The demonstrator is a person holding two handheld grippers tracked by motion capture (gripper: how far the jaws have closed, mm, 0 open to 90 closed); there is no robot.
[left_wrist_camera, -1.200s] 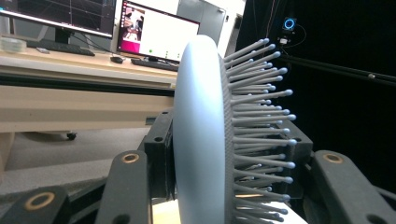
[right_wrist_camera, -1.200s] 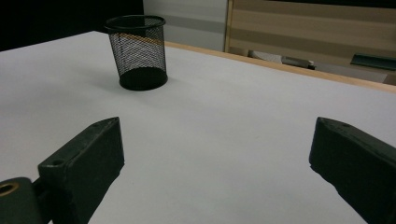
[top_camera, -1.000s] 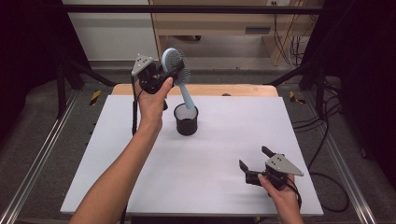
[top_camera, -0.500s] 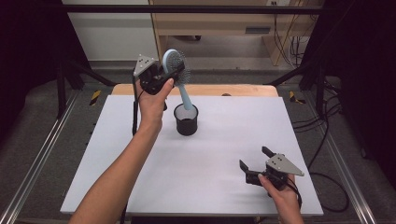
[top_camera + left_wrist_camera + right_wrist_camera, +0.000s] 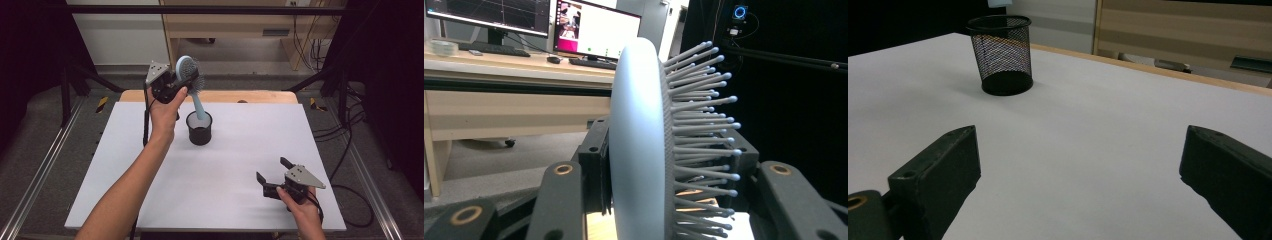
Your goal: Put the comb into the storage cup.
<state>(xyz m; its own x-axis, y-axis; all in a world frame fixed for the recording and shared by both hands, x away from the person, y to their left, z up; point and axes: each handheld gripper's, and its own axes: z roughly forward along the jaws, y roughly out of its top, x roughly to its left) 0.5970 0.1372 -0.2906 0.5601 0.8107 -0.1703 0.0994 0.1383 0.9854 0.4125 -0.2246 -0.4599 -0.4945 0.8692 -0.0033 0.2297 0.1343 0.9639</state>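
My left gripper point(image 5: 181, 82) is raised above the back of the table, shut on the round head of a light blue hairbrush point(image 5: 187, 69). The bristles point right. Its handle slants down toward a black mesh cup point(image 5: 200, 129), and the tip hangs just above the cup's mouth. In the left gripper view the brush head point(image 5: 639, 140) stands edge-on between the jaws. My right gripper point(image 5: 271, 168) rests low near the table's front right, open with nothing in it. Beyond its jaws in the right gripper view stands the mesh cup point(image 5: 1002, 55), with the handle tip point(image 5: 997, 2) over it.
The white table top point(image 5: 235, 165) lies bare around the cup, with a wooden strip point(image 5: 260, 96) along its back edge. Black frame posts and cables stand at both sides. A desk with monitors point(image 5: 594, 30) lies beyond the table.
The left gripper and brush have shifted only slightly over the cup. The right gripper has stayed put and open.
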